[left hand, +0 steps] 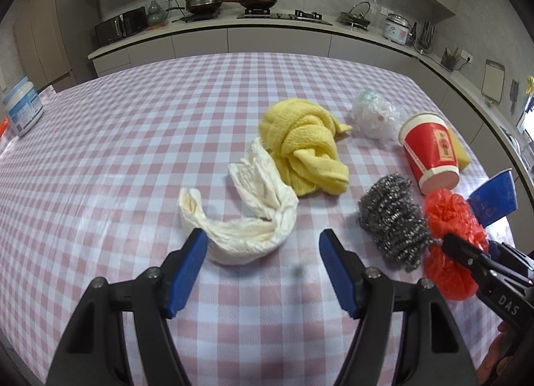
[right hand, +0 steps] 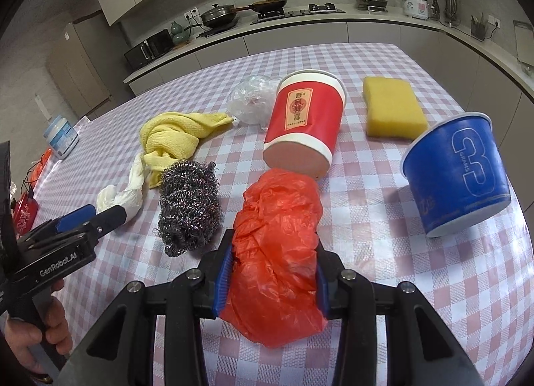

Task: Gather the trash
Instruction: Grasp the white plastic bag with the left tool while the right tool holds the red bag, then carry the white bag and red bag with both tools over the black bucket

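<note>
Both my views are evenly and softly lit, fairly bright, with only faint shadows under my fingers on the pink-and-white checked tablecloth [left hand: 133, 152]. A pale sheen of glare lies across it near the crumpled white paper towel [left hand: 247, 219]. The fisheye bends the grey kitchen counter [left hand: 267, 27] into an arc, and black vignetting fills the corners. The far edges look soft; the crumpled orange-red plastic bag [right hand: 277, 252] stays sharp

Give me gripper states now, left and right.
Left gripper: open, nothing between its fingers, near the white paper towel.
Right gripper: shut on the red plastic bag.
</note>
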A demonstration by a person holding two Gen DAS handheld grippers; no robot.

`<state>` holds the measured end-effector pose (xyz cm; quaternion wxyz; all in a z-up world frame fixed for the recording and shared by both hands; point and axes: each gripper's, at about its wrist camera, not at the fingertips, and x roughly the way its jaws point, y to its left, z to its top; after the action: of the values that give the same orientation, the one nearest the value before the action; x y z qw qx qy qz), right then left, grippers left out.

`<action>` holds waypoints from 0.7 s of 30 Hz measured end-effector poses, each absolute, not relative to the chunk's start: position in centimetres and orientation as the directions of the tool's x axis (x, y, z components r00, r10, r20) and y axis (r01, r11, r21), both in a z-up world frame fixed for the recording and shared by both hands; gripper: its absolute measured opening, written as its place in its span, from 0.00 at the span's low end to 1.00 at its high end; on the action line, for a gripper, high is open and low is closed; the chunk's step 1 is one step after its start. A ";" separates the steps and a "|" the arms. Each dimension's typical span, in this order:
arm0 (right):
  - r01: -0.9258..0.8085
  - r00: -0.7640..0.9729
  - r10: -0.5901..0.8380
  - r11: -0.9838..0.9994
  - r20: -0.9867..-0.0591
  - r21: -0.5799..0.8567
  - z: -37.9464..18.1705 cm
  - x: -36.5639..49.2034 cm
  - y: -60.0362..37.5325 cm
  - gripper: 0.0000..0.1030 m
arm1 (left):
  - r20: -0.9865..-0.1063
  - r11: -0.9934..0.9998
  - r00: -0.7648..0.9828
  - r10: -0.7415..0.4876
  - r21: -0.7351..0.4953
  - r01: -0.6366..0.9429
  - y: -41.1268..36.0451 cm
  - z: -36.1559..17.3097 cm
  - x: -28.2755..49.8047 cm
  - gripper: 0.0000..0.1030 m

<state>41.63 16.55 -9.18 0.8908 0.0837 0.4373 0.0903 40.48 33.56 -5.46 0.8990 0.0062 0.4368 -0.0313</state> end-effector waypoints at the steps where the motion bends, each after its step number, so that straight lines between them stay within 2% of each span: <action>1: -0.087 0.601 0.234 0.970 -0.764 0.229 -9.2 41.7 16.6 0.42 | -0.788 0.998 0.614 -0.050 -0.011 0.066 33.5 -5.7 40.7 0.69; 5: -0.083 0.603 0.231 0.970 -0.763 0.228 -9.3 41.8 16.7 0.42 | -0.793 0.996 0.606 -0.064 -0.017 0.083 33.6 -6.6 41.3 0.68; 7: -0.083 0.603 0.230 0.970 -0.764 0.227 -9.4 41.8 16.7 0.42 | -0.787 0.996 0.614 -0.062 -0.014 0.083 33.6 -6.8 41.2 0.60; 12: -0.083 0.604 0.232 0.970 -0.762 0.229 -9.5 41.9 16.8 0.42 | -0.772 0.997 0.632 -0.059 -0.017 0.073 33.8 -6.6 40.5 0.29; 14: -0.087 0.606 0.234 0.970 -0.760 0.228 -9.4 41.9 16.8 0.42 | -0.771 0.997 0.633 -0.073 -0.043 0.063 34.0 -6.3 40.4 0.21; 21: -0.113 0.611 0.251 0.966 -0.751 0.231 -9.0 41.3 16.9 0.41 | -0.749 0.991 0.650 -0.126 -0.121 0.052 34.5 -4.7 38.1 0.17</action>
<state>41.27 16.93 -9.03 0.8938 0.0803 0.4294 0.1017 38.10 34.46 -4.66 0.9073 -0.0443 0.4152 -0.0491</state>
